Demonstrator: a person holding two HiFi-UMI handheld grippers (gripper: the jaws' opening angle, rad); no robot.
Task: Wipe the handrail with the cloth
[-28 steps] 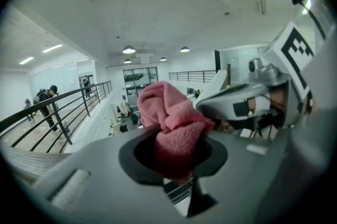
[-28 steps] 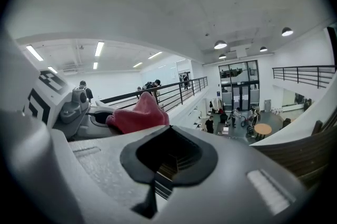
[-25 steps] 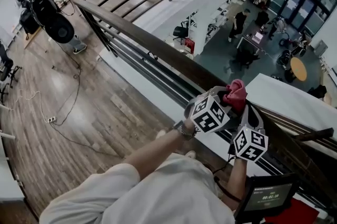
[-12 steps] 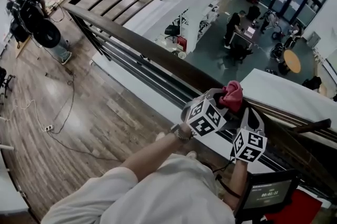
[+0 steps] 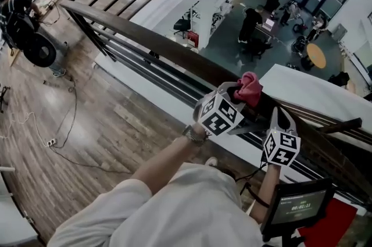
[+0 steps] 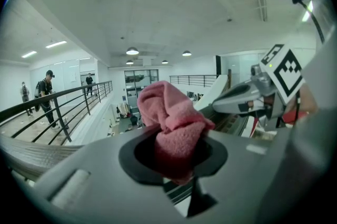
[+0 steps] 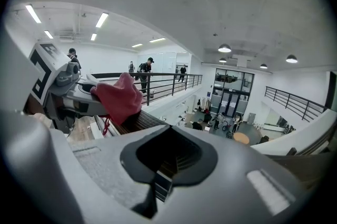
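A dark wooden handrail [image 5: 145,36] runs from the upper left down to the lower right in the head view. My left gripper [image 5: 241,96] is shut on a crumpled pink cloth [image 5: 249,88], which sits over the rail's top. In the left gripper view the cloth [image 6: 174,125] bulges out between the jaws of the left gripper [image 6: 176,157]. My right gripper [image 5: 280,117] hovers just right of it by the rail, shut and holding nothing. The right gripper view shows the right gripper [image 7: 168,157] empty, the cloth [image 7: 118,96] at its left and the handrail [image 7: 142,122] beyond.
Below the rail are dark metal bars [image 5: 145,68] and an open drop to a lower floor with desks and people [image 5: 250,22]. A wooden floor [image 5: 87,118] with cables lies at left. A small screen [image 5: 296,205] is by my right side. People stand along the far balcony [image 7: 145,72].
The head view has drifted, so the scene slides up and left. Both grippers keep about the same place at the rail, the cloth still held in the left one.
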